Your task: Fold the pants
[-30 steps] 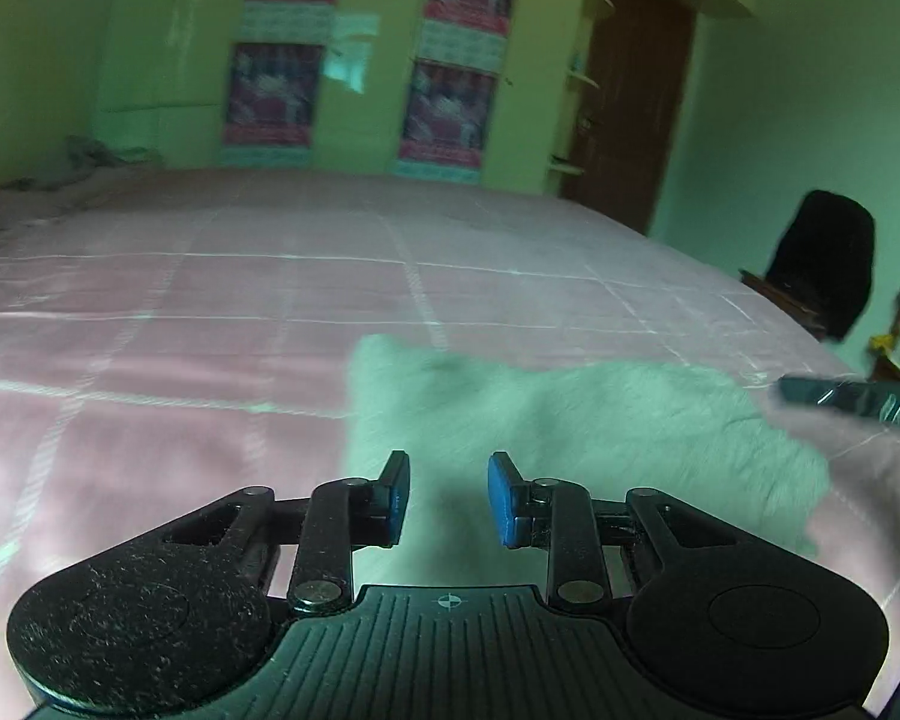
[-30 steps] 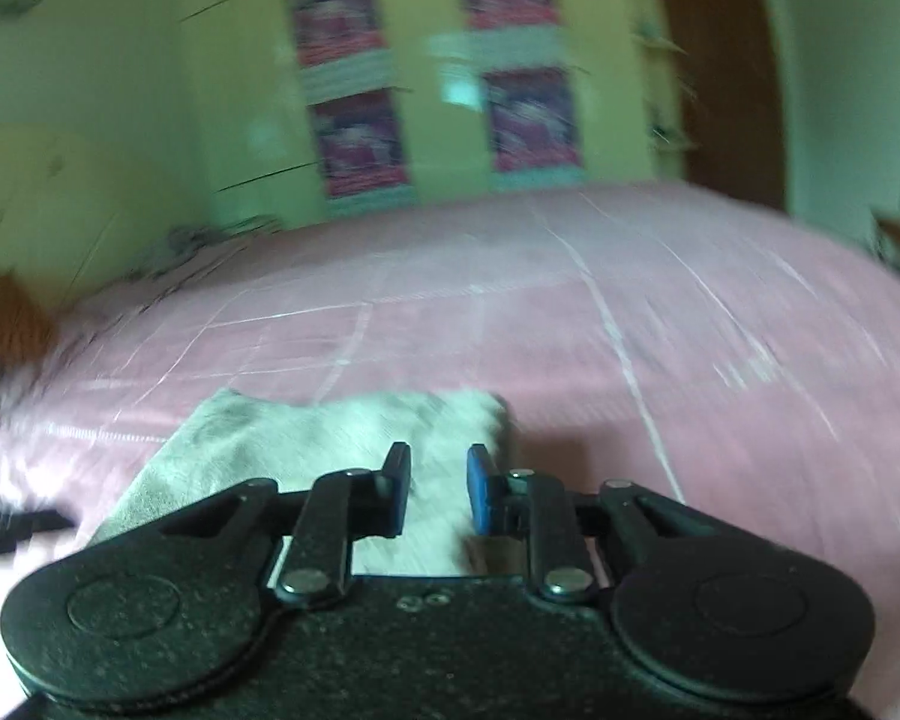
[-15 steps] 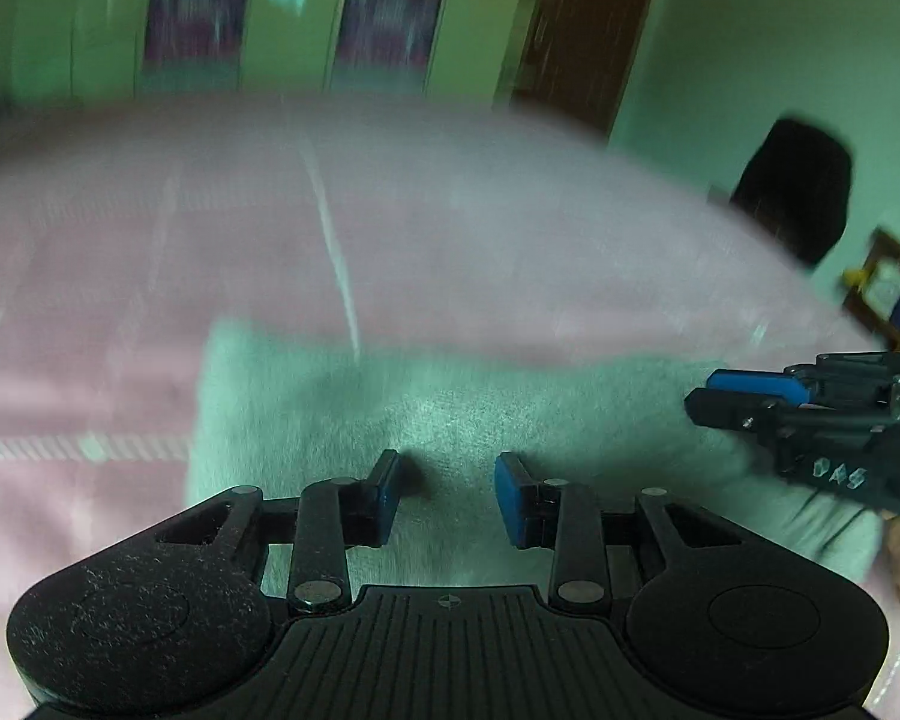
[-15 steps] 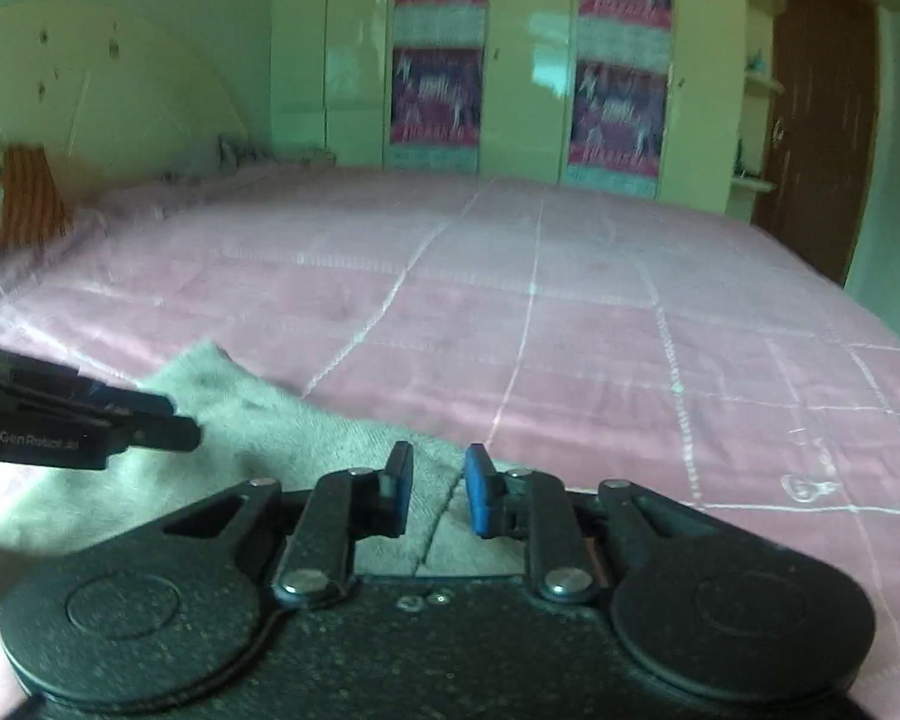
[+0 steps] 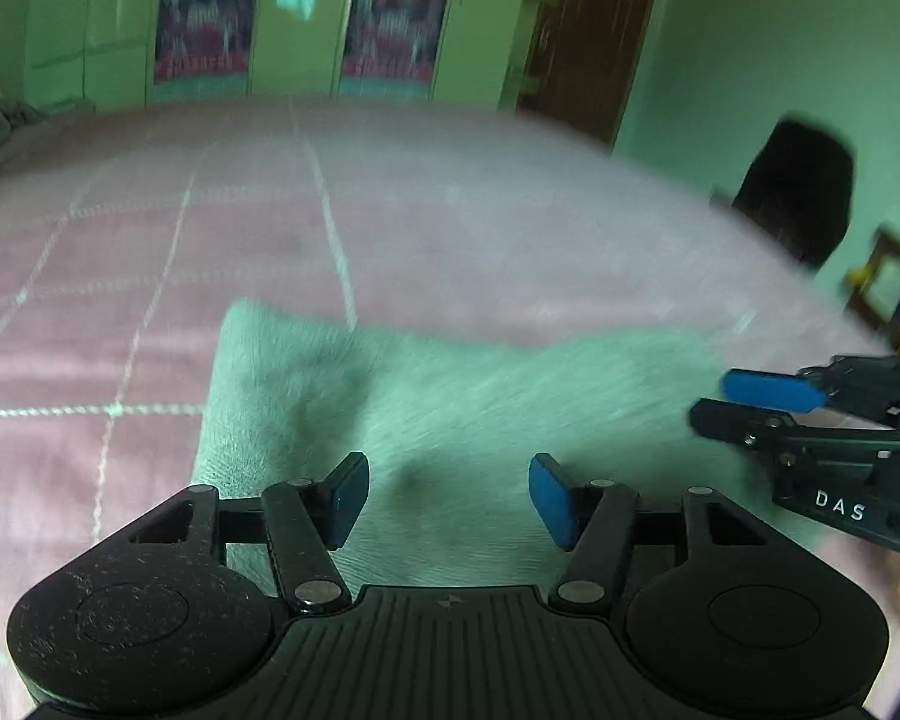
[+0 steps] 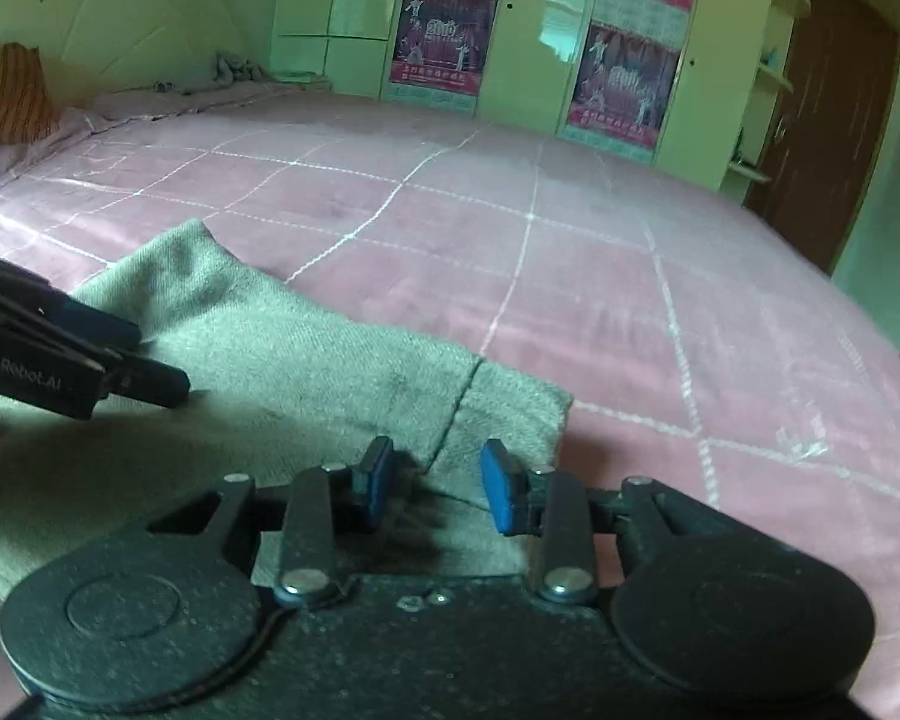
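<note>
I have the pants (image 5: 450,396) lying folded into a grey-green slab on the pink bed (image 5: 390,228), near its close edge. On my left camera the left hand-held gripper (image 5: 448,495) hovers over the cloth with its jaws well apart; they have just been opening, and nothing sits between the blue pads (image 5: 348,495) except the flat fabric underneath, which they do not pinch. The view is smeared by motion, so I cannot tell whether the tips touch the cloth.

On my right camera the right hand-held gripper (image 6: 435,489) sits over the near right corner of the pants (image 6: 306,360), by a seam that runs toward that corner. Its jaws have also just been opening and now stand apart with a clear gap, released, the cloth below them rather than clamped. The left hand-held gripper (image 6: 150,381) reaches in from the left edge, low over the pants.

From the left camera, the right hand-held gripper (image 5: 762,402) comes in from the right, above the far end of the fabric.

A wardrobe (image 6: 540,42) with posters stands behind the bed, with a brown door (image 6: 834,120) to its right.
</note>
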A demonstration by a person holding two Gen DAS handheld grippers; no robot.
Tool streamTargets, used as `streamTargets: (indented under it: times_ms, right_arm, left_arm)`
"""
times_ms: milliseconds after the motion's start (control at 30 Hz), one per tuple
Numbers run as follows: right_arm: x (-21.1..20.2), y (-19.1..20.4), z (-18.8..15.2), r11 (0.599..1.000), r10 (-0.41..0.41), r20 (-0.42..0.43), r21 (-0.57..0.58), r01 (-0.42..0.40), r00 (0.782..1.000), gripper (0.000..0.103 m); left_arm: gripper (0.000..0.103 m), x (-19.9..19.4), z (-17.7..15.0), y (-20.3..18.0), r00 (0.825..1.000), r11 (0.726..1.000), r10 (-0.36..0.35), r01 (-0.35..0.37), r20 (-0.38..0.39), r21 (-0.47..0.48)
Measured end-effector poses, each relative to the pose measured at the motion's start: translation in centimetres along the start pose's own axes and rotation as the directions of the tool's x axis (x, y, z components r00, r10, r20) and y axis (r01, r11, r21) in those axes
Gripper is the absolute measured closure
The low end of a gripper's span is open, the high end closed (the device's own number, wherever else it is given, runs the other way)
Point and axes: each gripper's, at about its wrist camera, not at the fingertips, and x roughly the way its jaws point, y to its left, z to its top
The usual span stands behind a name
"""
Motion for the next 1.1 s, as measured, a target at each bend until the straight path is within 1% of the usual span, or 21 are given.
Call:
streamTargets:
  times_ms: [33, 67, 100, 133, 167, 200, 233, 300, 333, 367, 433, 467, 500, 533, 567, 667, 767, 800, 867, 933, 1100]
  right_arm:
    - [-1.4, -0.1, 0.4, 1.0, 0.014, 0.041, 0.016, -0.015, 0.999, 0.072]
    - [-2.9, -0.1, 0.2, 0.999, 0.036, 0.091, 0.032, -0.039, 0.995, 0.072]
    - [-4.1, 0.0, -0.1, 0.998, 0.043, 0.122, 0.045, -0.049, 0.992, 0.071]
    - [-4.4, 0.1, -0.5, 0.998, 0.049, 0.124, 0.04, -0.054, 0.991, 0.071]
    - [-3.7, 0.3, -1.1, 0.999, 0.048, 0.079, 0.019, -0.05, 0.996, 0.071]
    - [-2.1, 0.7, -1.9, 0.999, 0.038, -0.01, -0.004, -0.038, 0.999, 0.07]
    - [-1.4, 1.0, -2.8, 0.999, 0.025, -0.02, -0.028, -0.026, 0.999, 0.07]
    - [-2.5, 1.3, -2.1, 0.999, 0.014, -0.01, -0.041, -0.014, 1.0, 0.07]
    - [-3.6, 1.1, -1.6, 1.0, 0.023, 0.018, -0.015, -0.023, 1.0, 0.07]
    - [-4.9, 0.8, -1.4, 0.999, 0.038, 0.061, 0.011, -0.039, 0.997, 0.069]
    - [-6.6, 0.4, -1.7, 0.999, 0.036, 0.114, 0.034, -0.04, 0.993, 0.067]
    - [-6.6, 0.3, -2.3, 0.998, 0.039, 0.114, 0.042, -0.044, 0.993, 0.066]
    - [-5.7, 0.3, -3.1, 0.998, 0.052, 0.066, 0.042, -0.055, 0.996, 0.063]
    - [-4.1, 0.3, -3.9, 0.998, 0.058, -0.01, 0.034, -0.058, 0.998, 0.062]
    - [-3.3, 0.5, -4.5, 0.998, 0.055, -0.017, 0.02, -0.055, 0.998, 0.061]
    - [-4.3, 1.2, -3.3, 1.0, 0.017, -0.001, -0.005, -0.017, 1.0, 0.061]
    - [-6.3, 1.1, -2.7, 0.998, 0.048, 0.078, 0.034, -0.051, 0.996, 0.058]
    - [-6.2, 1.1, -2.8, 0.998, 0.047, 0.079, 0.028, -0.049, 0.996, 0.058]
    - [-4.3, 1.4, -3.9, 0.999, 0.035, -0.033, -0.001, -0.035, 0.999, 0.057]
    - [-4.5, 1.3, -4.1, 1.0, 0.029, -0.01, 0.002, -0.029, 1.0, 0.056]
    - [-4.5, 1.5, -3.8, 1.0, 0.028, -0.009, 0.003, -0.028, 1.0, 0.052]
  left_arm:
    - [0.043, -0.9, -0.6, -0.1, 1.0, 1.0, 0.011, -0.011, 0.005, 0.0]
    - [0.043, -0.7, -1.3, -0.3, 1.0, 1.0, 0.019, -0.019, -0.021, 0.006]
    - [0.043, 0.4, -2.0, -0.4, 0.996, 0.999, 0.031, -0.03, -0.079, 0.013]
    - [0.042, 1.0, -2.9, -0.4, 0.995, 0.999, 0.036, -0.033, -0.092, 0.027]
    - [0.042, 1.0, -3.5, -0.7, 0.997, 0.998, 0.041, -0.037, -0.07, 0.046]
    - [0.042, 0.3, -3.2, -0.9, 0.995, 0.997, 0.059, -0.056, -0.076, 0.047]
    - [0.042, -0.4, -2.8, -1.1, 0.995, 0.997, 0.068, -0.066, -0.069, 0.038]
    - [0.042, -2.8, -2.8, -1.0, 0.998, 0.998, 0.062, -0.062, 0.006, 0.009]
    - [0.042, -3.8, -3.1, -0.9, 0.998, 0.998, 0.064, -0.064, 0.028, -0.004]
    - [0.042, -4.2, -3.5, -0.7, 0.997, 0.997, 0.072, -0.071, 0.025, -0.012]
    - [0.042, -3.2, -4.7, -0.2, 0.996, 0.997, 0.076, -0.076, -0.054, 0.003]
    - [0.042, -2.9, -5.3, -0.4, 0.996, 0.997, 0.074, -0.073, -0.05, 0.026]
    - [0.041, -2.8, -5.5, -0.6, 0.996, 0.996, 0.077, -0.075, -0.042, 0.042]
    - [0.041, -2.9, -5.2, -0.6, 0.995, 0.995, 0.088, -0.086, -0.052, 0.041]
    - [0.041, -3.1, -4.7, -0.8, 0.993, 0.995, 0.099, -0.097, -0.063, 0.036]
    - [0.041, -4.5, -4.4, -1.0, 0.993, 0.994, 0.104, -0.103, -0.046, 0.033]
    - [0.041, -5.0, -5.3, -1.0, 0.993, 0.994, 0.106, -0.105, -0.044, 0.039]
    - [0.041, -4.7, -5.7, -1.0, 0.994, 0.995, 0.099, -0.098, -0.045, 0.032]
    - [0.041, -4.9, -5.8, -1.5, 0.993, 0.993, 0.111, -0.109, -0.043, 0.04]
    - [0.041, -4.9, -5.7, -1.7, 0.992, 0.993, 0.115, -0.113, -0.046, 0.045]
    - [0.041, -4.8, -5.9, -1.6, 0.992, 0.993, 0.114, -0.112, -0.046, 0.046]
